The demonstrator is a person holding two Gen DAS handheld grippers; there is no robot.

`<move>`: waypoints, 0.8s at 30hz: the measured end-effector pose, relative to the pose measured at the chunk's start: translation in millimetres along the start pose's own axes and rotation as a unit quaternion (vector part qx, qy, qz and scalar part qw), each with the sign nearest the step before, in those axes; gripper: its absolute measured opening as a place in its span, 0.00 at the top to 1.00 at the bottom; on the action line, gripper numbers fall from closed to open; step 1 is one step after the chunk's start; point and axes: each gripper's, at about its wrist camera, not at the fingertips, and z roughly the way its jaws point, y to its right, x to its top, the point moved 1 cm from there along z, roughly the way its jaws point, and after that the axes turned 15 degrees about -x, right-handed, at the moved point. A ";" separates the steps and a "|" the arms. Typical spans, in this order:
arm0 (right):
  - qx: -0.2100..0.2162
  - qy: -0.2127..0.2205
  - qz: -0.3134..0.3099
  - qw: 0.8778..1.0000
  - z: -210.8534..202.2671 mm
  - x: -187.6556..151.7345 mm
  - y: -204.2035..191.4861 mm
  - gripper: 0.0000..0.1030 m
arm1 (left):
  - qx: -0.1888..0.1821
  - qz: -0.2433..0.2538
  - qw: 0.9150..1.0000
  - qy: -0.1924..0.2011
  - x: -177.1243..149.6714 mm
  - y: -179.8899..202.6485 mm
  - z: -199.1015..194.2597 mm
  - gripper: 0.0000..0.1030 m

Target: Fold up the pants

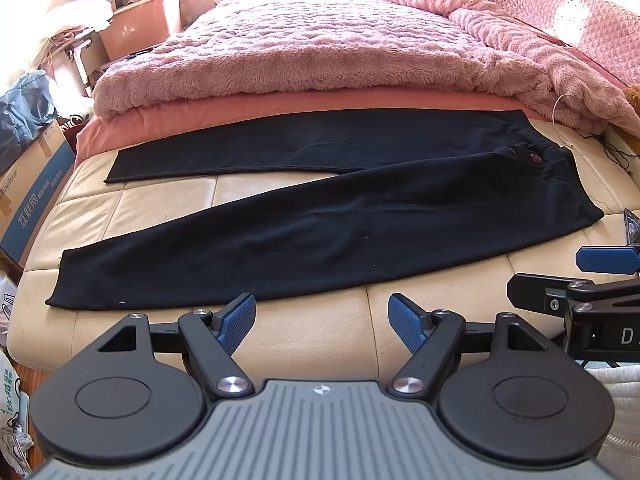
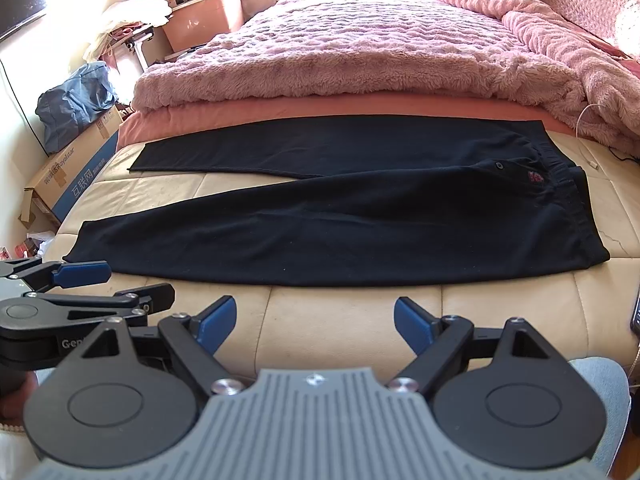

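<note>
Black pants (image 1: 320, 216) (image 2: 340, 220) lie flat on a cream leather bench (image 1: 312, 328) (image 2: 340, 320) at the foot of a bed. The waistband is at the right, and the two legs spread apart toward the left. My left gripper (image 1: 322, 322) is open, hovering just short of the near leg's front edge. My right gripper (image 2: 314, 322) is open too, also just in front of the near leg. Nothing sits between either pair of blue fingers. Each gripper shows at the edge of the other's view.
A pink fluffy blanket (image 1: 320, 48) covers the bed behind the pants. Cardboard boxes (image 1: 28, 184) and a blue bag (image 2: 76, 100) stand on the floor to the left. A thin cable (image 1: 616, 152) trails at the right of the bench. A phone (image 2: 636, 316) lies at the right edge.
</note>
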 end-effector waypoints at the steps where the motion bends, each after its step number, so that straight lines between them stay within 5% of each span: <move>1: 0.000 0.000 0.000 1.000 0.0 -0.1 -0.1 0.20 | 0.000 0.000 1.000 0.000 0.0 -0.5 0.0 0.14; 24: 0.000 -0.003 -0.001 1.000 2.7 -2.1 -2.6 0.20 | 0.000 -0.001 1.000 -0.001 -0.9 -1.0 -0.4 0.14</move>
